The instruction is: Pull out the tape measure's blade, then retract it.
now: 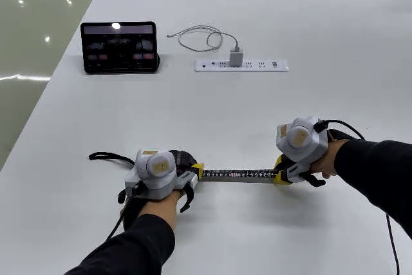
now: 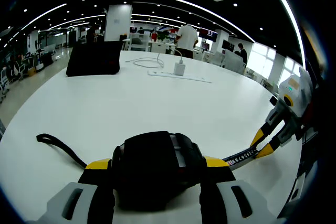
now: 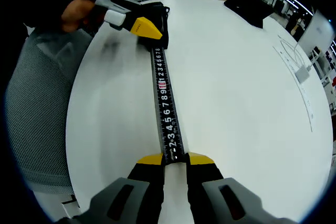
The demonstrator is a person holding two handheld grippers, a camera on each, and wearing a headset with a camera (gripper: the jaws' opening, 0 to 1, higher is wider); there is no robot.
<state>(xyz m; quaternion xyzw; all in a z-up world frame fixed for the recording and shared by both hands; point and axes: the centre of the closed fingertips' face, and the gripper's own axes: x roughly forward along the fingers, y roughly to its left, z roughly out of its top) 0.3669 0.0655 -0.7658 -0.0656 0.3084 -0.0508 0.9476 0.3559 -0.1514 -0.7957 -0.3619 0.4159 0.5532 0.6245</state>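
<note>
— Black and yellow on white: what am I looking at?

— That's the tape measure (image 1: 185,160), lying on the white table (image 1: 212,107) near my edge. My left gripper (image 2: 157,162) is clamped around its body, one yellow-tipped jaw on each side. In the left gripper view the black housing sits right between them. Its wrist strap (image 2: 55,145) trails loose across the table.

— And your other tool?

— My right gripper (image 3: 176,159) is pinched on the free end of the blade (image 3: 166,103). In the right gripper view the numbered strip runs straight from between my jaws to the housing, flat along the tabletop.

— So how far along are you?

— I judge the first half is under way, perhaps about done. A length of blade is out, and in the head view the two grippers are well apart with the strip straight between them. How much blade remains inside I can't tell.

— What's left?

— The retraction, all of it. The blade has to go back into the housing, and I'd want to walk it in with the right gripper rather than let it snap. The tablet (image 1: 119,46) and power strip (image 1: 241,65) at the far side are well apart from the work.
</note>
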